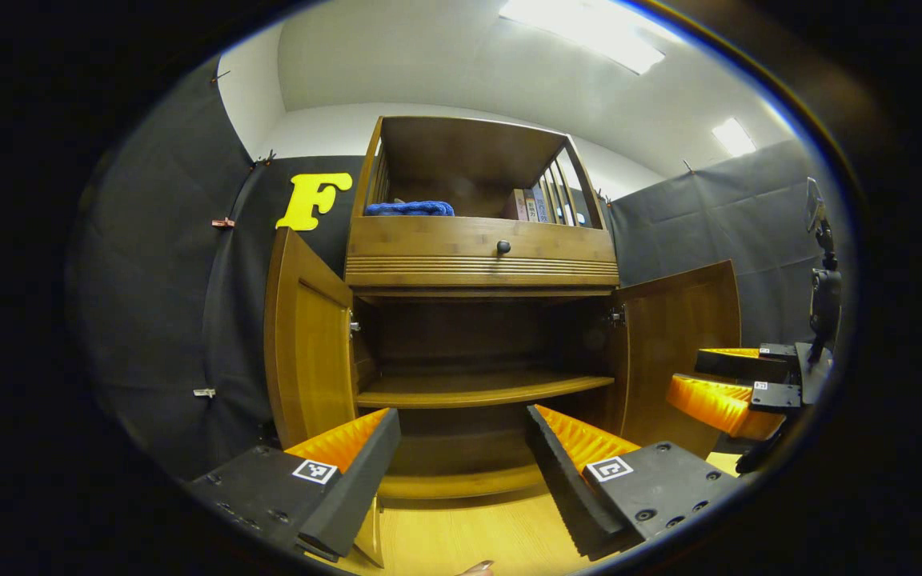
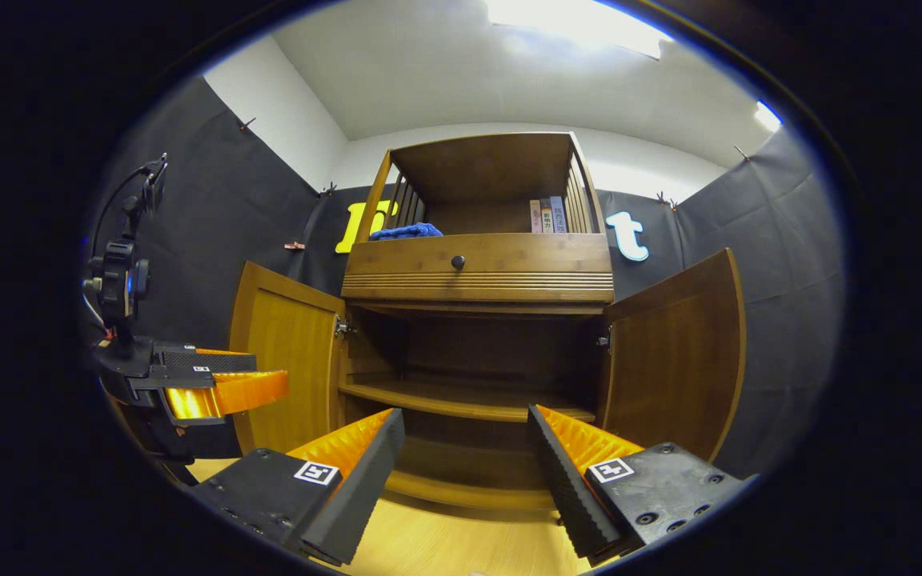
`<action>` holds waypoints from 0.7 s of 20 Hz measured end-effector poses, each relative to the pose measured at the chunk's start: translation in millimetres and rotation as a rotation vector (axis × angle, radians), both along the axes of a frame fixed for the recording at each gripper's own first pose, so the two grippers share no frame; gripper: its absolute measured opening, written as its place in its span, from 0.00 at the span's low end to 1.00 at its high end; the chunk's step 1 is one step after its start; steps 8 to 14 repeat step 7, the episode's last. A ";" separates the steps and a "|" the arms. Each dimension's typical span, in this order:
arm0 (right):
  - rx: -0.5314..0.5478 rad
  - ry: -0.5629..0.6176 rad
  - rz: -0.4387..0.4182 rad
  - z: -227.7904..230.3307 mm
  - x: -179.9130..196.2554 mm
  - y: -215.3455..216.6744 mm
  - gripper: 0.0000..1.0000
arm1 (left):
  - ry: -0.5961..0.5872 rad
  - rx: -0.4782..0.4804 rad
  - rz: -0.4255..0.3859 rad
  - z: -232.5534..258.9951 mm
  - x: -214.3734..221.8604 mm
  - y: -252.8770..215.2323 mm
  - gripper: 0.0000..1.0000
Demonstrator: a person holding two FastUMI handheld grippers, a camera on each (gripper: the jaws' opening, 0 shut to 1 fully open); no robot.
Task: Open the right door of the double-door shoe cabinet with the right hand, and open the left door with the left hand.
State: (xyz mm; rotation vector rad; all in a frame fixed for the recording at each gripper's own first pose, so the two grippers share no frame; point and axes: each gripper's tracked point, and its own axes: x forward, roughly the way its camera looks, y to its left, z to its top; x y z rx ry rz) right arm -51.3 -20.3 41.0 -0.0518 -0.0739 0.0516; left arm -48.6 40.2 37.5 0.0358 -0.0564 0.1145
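The wooden shoe cabinet [image 1: 481,264] [image 2: 477,276] stands ahead with both lower doors swung wide. Its left door [image 1: 305,352] [image 2: 285,352] and right door [image 1: 681,344] [image 2: 677,352] hang outward, baring a dark interior with one shelf [image 1: 481,390] [image 2: 469,404]. My left gripper [image 1: 461,448] is open in front of the cabinet, holding nothing. My right gripper [image 2: 465,452] is open too, empty, a little back from the cabinet. In the left gripper view the right gripper [image 1: 737,384] shows by the right door; in the right gripper view the left gripper [image 2: 213,388] shows by the left door.
Above the doors is a drawer with a round knob [image 1: 503,246] [image 2: 458,262]. The top shelf holds a blue cloth [image 1: 409,209] [image 2: 405,232] and several books [image 1: 531,204] [image 2: 549,216]. A light wood floor [image 1: 469,536] lies below. Black cloth walls stand on both sides.
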 end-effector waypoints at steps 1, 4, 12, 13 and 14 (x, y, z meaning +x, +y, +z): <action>-0.002 -0.002 0.000 0.3 0.1 0.3 0.97 | 0.000 -0.002 0.004 -0.9 -0.9 2.2 0.96; 0.006 0.000 0.007 -0.6 2.1 3.3 0.97 | 0.002 -0.002 0.010 -0.3 -1.8 4.7 0.96; 0.007 0.000 0.011 -1.3 4.3 5.9 0.97 | 0.001 -0.004 0.018 -0.6 -2.7 8.9 0.97; 0.007 0.000 0.011 -1.3 4.3 5.9 0.97 | 0.001 -0.004 0.018 -0.6 -2.7 8.9 0.97; 0.007 0.000 0.011 -1.3 4.3 5.9 0.97 | 0.001 -0.004 0.018 -0.6 -2.7 8.9 0.97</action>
